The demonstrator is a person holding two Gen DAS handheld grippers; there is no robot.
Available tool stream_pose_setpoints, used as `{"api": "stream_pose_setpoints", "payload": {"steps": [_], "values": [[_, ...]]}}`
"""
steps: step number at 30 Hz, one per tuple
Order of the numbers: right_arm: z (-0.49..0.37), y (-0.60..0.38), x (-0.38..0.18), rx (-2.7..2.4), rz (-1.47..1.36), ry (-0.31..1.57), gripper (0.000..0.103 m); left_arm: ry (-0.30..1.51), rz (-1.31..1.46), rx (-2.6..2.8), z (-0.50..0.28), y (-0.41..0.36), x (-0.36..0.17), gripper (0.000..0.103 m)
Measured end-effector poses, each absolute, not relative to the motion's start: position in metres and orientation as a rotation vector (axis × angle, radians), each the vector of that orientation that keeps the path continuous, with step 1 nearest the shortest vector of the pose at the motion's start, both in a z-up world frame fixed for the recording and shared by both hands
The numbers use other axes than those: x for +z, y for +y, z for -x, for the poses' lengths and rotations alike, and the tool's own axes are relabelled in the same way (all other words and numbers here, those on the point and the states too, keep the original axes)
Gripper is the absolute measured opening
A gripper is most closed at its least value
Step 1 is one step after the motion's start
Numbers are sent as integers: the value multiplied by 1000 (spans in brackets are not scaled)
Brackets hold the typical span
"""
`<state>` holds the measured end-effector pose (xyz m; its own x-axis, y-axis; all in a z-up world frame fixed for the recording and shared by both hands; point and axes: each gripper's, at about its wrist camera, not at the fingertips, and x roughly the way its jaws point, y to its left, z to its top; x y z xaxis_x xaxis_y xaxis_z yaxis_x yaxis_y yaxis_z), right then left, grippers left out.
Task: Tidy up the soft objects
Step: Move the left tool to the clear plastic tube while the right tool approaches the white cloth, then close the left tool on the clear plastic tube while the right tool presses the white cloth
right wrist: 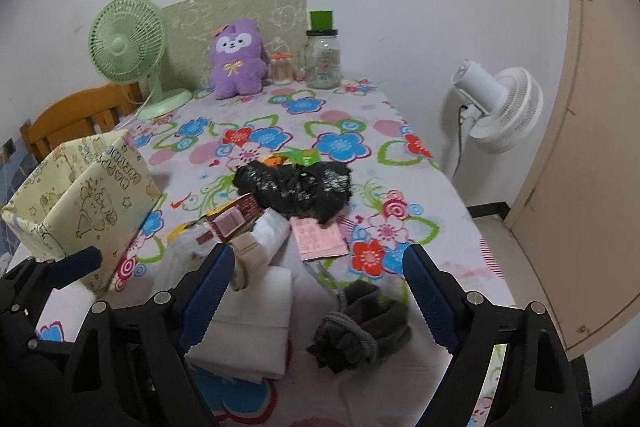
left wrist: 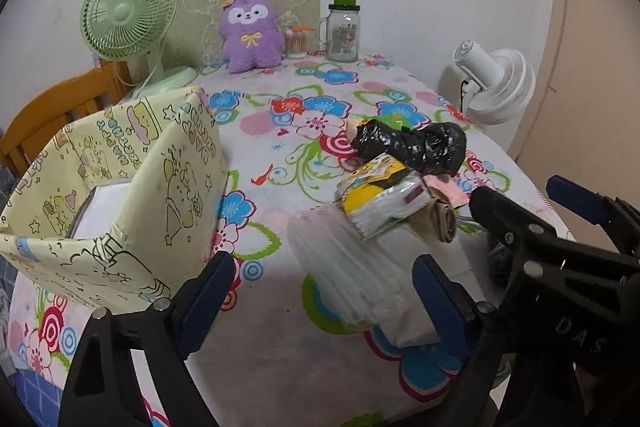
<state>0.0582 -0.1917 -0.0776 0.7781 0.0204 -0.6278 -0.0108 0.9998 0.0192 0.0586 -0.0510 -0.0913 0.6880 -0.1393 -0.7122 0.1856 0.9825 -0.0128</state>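
Note:
A heap of soft things lies on the flowered tablecloth [left wrist: 280, 155]: a knotted black plastic bag [left wrist: 412, 147] [right wrist: 296, 187], a yellow tissue pack [left wrist: 380, 199], clear plastic wrapping over a white folded stack [left wrist: 352, 267] [right wrist: 248, 327], and a dark grey cloth bundle tied with cord [right wrist: 360, 327]. My left gripper [left wrist: 322, 263] stands open just above the plastic-wrapped stack, its pads apart from it. My right gripper [right wrist: 320, 253] is open too, straddling the grey bundle and the edge of the white stack. A pale yellow patterned box [left wrist: 120, 179] [right wrist: 80, 203] stands open-topped at the left.
At the back against the wall sit a purple plush [left wrist: 250, 31], a green table fan [left wrist: 128, 11], a small pot of cotton swabs [left wrist: 298, 43] and a glass jar [left wrist: 342, 31]. A white fan [right wrist: 500, 107] stands off the right edge, a wooden chair [left wrist: 60, 111] to the left.

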Motion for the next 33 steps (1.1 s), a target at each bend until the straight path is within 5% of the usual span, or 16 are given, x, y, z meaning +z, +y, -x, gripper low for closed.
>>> {"api": "stream_pose_setpoints", "payload": {"steps": [9,15,19,22,33], "values": [[-76,-176,-90,47,4,722,87,817,-63,-191,-70,-52,-103,84],[-90,-173,-103,66,-16,777,68,850,-53,-208,-79,-51,-112,72],[-96,-171,-109,90,-31,812,43,868,-46,-217,-82,-50,-116,49],[-100,-170,-116,111,-46,847,27,878,-49,-220,-83,-50,-119,42],[-91,-167,-105,99,-25,794,13,861,-57,-228,-78,-52,-112,17]]}}
